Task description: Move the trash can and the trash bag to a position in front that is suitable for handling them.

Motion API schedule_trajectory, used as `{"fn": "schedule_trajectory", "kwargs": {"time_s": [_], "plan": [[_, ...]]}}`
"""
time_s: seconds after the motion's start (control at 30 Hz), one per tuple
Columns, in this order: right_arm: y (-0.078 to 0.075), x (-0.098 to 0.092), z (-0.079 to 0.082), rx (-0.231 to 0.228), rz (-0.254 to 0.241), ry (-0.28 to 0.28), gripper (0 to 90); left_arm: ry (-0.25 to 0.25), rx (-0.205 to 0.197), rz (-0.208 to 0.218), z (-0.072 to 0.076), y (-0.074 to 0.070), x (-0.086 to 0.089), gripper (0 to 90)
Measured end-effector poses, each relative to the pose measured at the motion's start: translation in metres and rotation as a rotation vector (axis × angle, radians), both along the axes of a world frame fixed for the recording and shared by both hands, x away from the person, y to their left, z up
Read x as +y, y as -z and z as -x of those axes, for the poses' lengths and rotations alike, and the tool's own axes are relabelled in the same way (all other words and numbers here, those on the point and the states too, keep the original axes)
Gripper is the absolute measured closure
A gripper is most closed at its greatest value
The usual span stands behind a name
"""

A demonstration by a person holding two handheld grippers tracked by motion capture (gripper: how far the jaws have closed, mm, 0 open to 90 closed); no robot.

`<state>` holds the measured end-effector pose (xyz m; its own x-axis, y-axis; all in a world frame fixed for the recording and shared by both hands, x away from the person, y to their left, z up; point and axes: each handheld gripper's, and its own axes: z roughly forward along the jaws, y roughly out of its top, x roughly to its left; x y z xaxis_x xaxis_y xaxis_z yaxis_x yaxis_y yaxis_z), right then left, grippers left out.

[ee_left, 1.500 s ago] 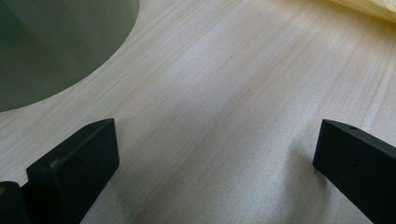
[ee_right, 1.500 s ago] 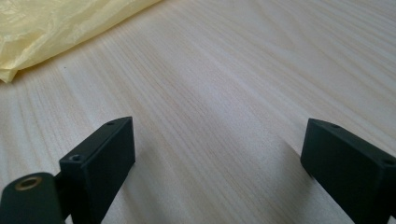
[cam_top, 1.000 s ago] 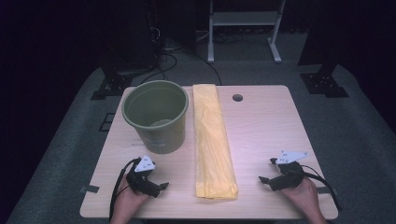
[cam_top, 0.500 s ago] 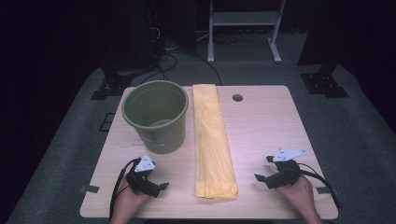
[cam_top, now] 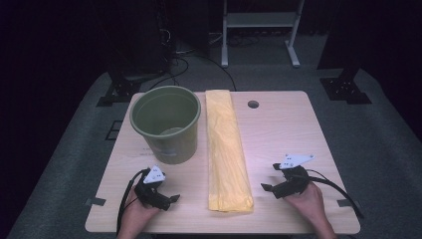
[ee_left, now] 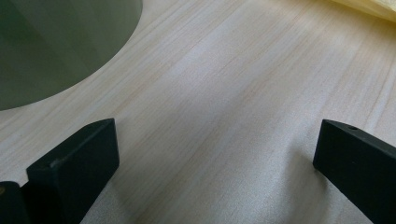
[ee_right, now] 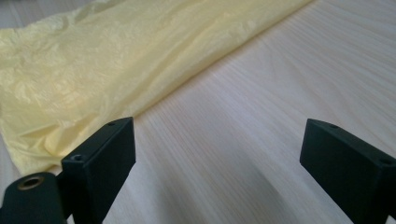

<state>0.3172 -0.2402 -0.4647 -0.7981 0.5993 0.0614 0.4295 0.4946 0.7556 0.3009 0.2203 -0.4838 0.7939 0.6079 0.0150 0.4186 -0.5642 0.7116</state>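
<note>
Yellow bag (cam_top: 226,149) lengthwise toward table's far edge

- The left hand (cam_top: 135,209) enters from the bottom edge, holding the left gripper (cam_top: 166,198) low, jaws spread wide apart.
- The right hand (cam_top: 306,199) holds the right gripper (cam_top: 268,180), jaws likewise wide apart, pointing inward.
</note>
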Motion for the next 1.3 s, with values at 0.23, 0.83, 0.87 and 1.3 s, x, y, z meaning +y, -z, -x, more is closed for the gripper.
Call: {"fn": "schedule_trajectory", "kwargs": {"time_s": [0.23, 0.83, 0.87, 1.3], "plan": [[0.0, 0.019, -0.005, 0.002, 0.003, -0.03, 9.3, 0.0, 0.0, 0.0, 0.0, 0.0, 0.0, 0.0], [0.017, 0.056, -0.015, 0.026, 0.059, -0.071, 9.3, 0.005, 0.0, 0.0, 0.0, 0.0, 0.0, 0.0], [0.018, 0.055, -0.015, 0.019, 0.068, -0.071, 9.3, 0.004, 0.0, 0.0, 0.0, 0.0, 0.0, 0.0], [0.017, 0.039, -0.016, 0.01, 0.108, -0.035, 9.4, 0.009, 0.0, 0.0, 0.0, 0.0, 0.0, 0.0]]}}
